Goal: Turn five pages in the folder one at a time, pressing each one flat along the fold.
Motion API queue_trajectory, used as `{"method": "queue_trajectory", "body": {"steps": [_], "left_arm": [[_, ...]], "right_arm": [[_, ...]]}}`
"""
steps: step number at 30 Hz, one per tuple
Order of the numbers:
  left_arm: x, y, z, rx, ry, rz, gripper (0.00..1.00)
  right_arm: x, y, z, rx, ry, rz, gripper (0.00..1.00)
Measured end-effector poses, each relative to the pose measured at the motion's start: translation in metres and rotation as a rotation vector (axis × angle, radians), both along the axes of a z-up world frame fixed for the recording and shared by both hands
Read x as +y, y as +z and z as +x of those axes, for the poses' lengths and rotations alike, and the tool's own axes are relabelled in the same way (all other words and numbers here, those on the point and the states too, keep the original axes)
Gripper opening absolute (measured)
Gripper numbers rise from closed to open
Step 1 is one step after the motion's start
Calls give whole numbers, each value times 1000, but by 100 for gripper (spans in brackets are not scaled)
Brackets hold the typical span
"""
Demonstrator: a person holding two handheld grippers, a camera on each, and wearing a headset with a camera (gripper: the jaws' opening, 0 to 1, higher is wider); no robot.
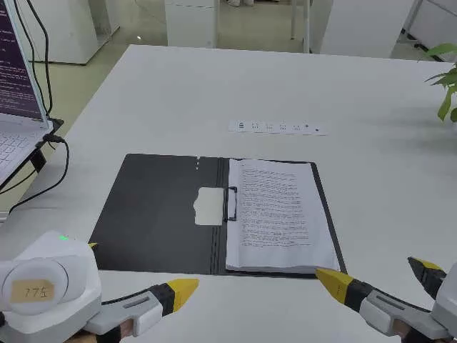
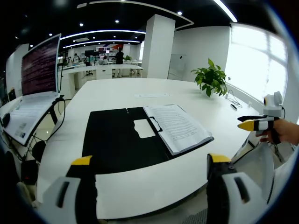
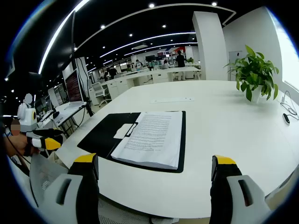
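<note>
Folder [image 1: 157, 214] open, pages [image 1: 278, 214] stacked in right half.

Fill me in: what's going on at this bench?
A person holds a two-jaw gripper in each hand over the near edge of a white table. The left gripper and right gripper are both open and touch nothing. In front of them a black folder lies open, with its stack of printed pages flat on the right half beside the clip. No page appears turned yet. A laptop sits at the left.
</note>
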State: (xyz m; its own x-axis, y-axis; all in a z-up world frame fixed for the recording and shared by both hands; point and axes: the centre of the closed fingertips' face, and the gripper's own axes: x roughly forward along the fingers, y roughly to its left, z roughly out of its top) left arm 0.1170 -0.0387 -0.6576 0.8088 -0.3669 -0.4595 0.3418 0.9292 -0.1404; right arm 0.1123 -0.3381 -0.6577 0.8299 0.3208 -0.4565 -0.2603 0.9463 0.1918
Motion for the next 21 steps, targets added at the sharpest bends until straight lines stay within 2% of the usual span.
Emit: {"method": "queue_trajectory", "body": {"steps": [4,7,9,14,21], "left_arm": [[5,3,0,6,17,-1,99],[14,6,1,11,43,48,99],[16,13,4,-8,46,42,99],[17,20,8,-17,53,46,99],[14,20,7,-8,50,47,99]], "right_arm": [[-4,1,-1,-5,-8,-2,100],[-7,1,-2,-6,-18,5,100],[-9,1,-3,-11,-22,4,100],[-9,-1,-3,-5,-23,6,100],[-10,-1,-1,-3,-25,11,100]]}}
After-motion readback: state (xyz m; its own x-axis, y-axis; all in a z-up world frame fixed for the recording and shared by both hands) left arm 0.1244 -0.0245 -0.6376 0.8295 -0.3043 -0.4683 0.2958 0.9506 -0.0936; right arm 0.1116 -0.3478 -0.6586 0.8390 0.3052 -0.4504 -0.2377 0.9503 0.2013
